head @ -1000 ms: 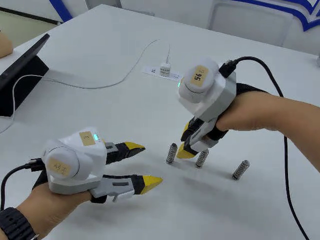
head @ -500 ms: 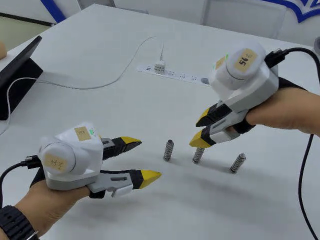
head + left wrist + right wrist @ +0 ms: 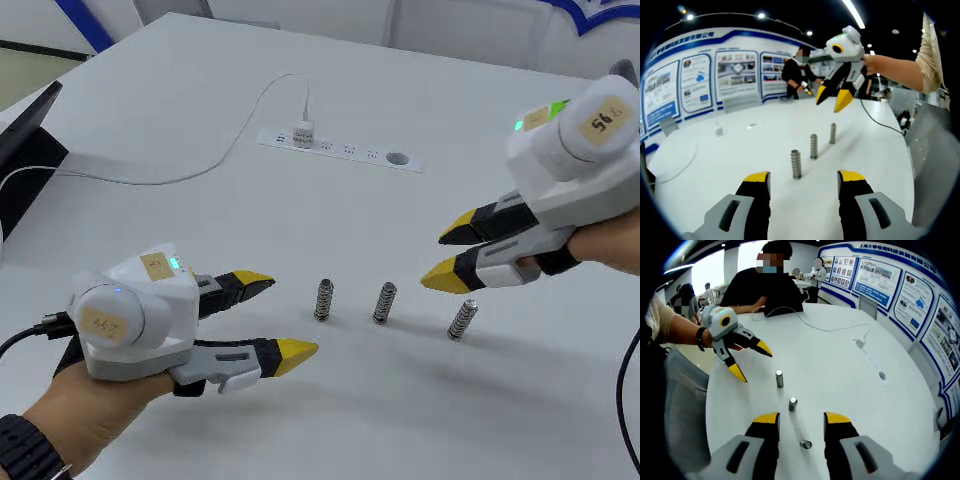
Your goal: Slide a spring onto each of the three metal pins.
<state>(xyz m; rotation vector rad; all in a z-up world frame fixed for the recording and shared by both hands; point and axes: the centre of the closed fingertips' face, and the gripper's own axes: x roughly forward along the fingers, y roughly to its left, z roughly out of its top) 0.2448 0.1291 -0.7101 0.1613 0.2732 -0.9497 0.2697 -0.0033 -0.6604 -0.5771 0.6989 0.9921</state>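
Observation:
Three metal pins stand in a row on the white table, each with a spring around it: left spring (image 3: 323,299), middle spring (image 3: 385,302), right spring (image 3: 462,319). In the left gripper view they recede from the nearest spring (image 3: 796,164); in the right gripper view the nearest (image 3: 805,444) lies between the jaws. My left gripper (image 3: 277,317) (image 3: 805,177) rests open at the table's front left, its tips a short way left of the row. The right gripper (image 3: 452,256) (image 3: 800,419) hovers open above and right of the row. Both hold nothing.
A white power strip (image 3: 340,149) with a plugged charger and its cable (image 3: 180,178) lies farther back. A dark monitor (image 3: 22,150) stands at the left edge. People sit at the table's far side in the right gripper view (image 3: 766,285).
The right gripper has lifted off the middle spring and drawn back up and to the right, open. The left gripper stayed in place. The head camera shifted slightly.

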